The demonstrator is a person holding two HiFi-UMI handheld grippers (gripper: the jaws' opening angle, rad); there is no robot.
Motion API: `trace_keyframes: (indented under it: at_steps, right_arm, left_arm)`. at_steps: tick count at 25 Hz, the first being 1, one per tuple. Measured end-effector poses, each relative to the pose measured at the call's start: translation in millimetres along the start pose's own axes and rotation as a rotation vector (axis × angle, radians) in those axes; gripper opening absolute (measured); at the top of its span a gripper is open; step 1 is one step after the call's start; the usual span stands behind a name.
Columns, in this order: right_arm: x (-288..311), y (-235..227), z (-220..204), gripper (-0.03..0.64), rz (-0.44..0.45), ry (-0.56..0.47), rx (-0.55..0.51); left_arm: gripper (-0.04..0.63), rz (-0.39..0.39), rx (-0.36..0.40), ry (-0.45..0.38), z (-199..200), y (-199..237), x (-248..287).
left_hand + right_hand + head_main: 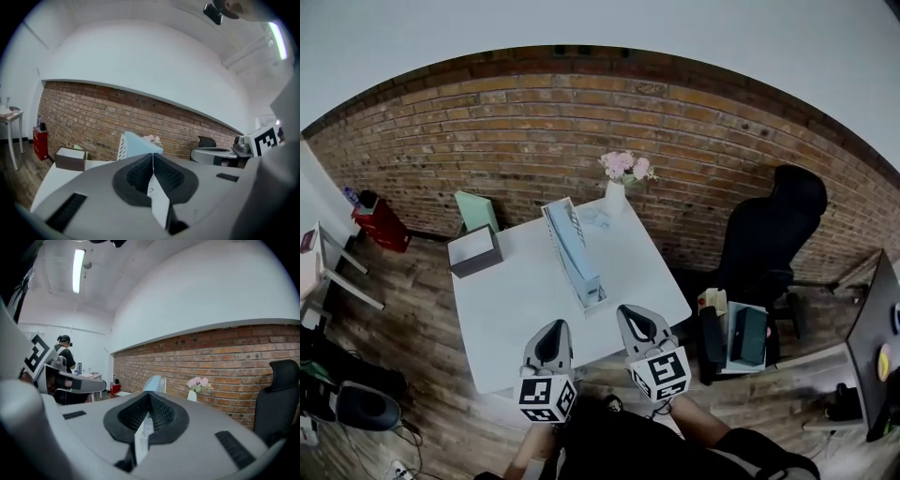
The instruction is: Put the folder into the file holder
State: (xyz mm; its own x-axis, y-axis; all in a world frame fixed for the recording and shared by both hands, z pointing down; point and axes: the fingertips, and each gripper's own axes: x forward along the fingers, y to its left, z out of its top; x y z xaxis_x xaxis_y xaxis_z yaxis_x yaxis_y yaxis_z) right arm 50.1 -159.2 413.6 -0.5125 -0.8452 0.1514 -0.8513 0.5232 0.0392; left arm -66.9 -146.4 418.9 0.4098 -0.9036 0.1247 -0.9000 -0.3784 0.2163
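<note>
I see white counter (516,309) on wood floor (412,328). Far left corner: open grey box (474,251). Centre, running near to far: long white file holder (592,295), blue folder (577,248) upright inside. Far edge, just right of holder: white vase (614,199) with pink flowers (626,166).

A white bench (511,314) stands before a brick wall (516,141). At the bench's middle, a white file holder (592,292) carries a blue folder (573,246). A vase (615,198) of pink flowers sits at the bench's far edge and a grey box (474,250) at its far left corner. The left hand-held gripper (553,328) and right hand-held gripper (634,313) hover over the bench's near edge. A black chair (769,234) stands right of the bench.
</note>
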Motion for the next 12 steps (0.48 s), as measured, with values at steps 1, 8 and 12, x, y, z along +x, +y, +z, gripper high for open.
trace_keyframes:
  at_steps: [1,8,12]
  right_arm:
    - [-4,-2,8,0.009,0.001,-0.023,-0.007]
    - [-13,-9,28,0.009,0.028,-0.087,-0.017]
    - [-15,-7,33,0.009,0.044,-0.095,-0.029]
  left_arm:
    - [0.023,0.01,0.015,-0.028,8,-5,-3]
    - [0.023,0.064,0.098,-0.116,38,-16,-15]
    - [0.023,0.082,0.103,-0.124,44,-19,-18]
